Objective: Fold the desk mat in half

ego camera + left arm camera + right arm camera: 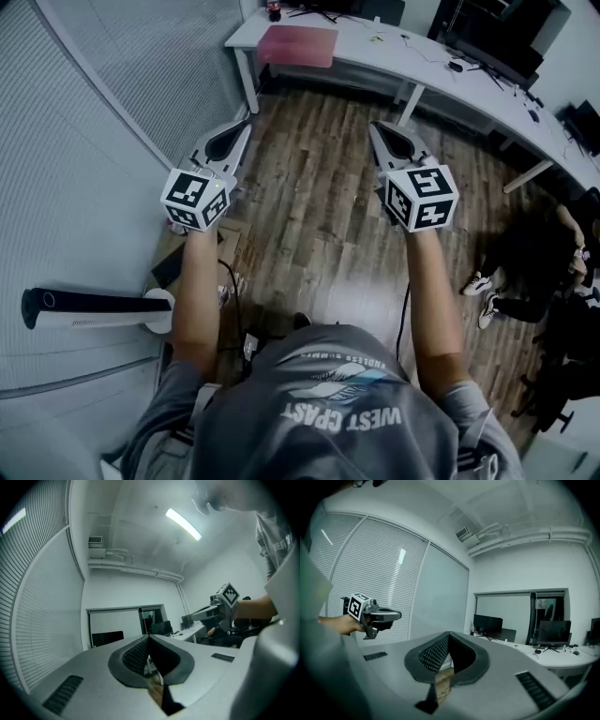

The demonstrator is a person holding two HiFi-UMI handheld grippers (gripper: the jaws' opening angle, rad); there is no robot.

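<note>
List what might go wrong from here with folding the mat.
1. The left gripper and right gripper are both shut, empty and well short of the pink desk mat on the white desk. If they arrive shut, they would likely shove it rather than grip an edge.
2. A bottle stands just beyond the mat's corner; a lifted flap might knock it over.

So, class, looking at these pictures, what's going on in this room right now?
A person stands on the wooden floor and holds a gripper out in front in each hand. The left gripper and the right gripper both have their jaws together with nothing between them. The pink desk mat lies on the white desk ahead, out of reach of both. Folding has not yet begun.
</note>
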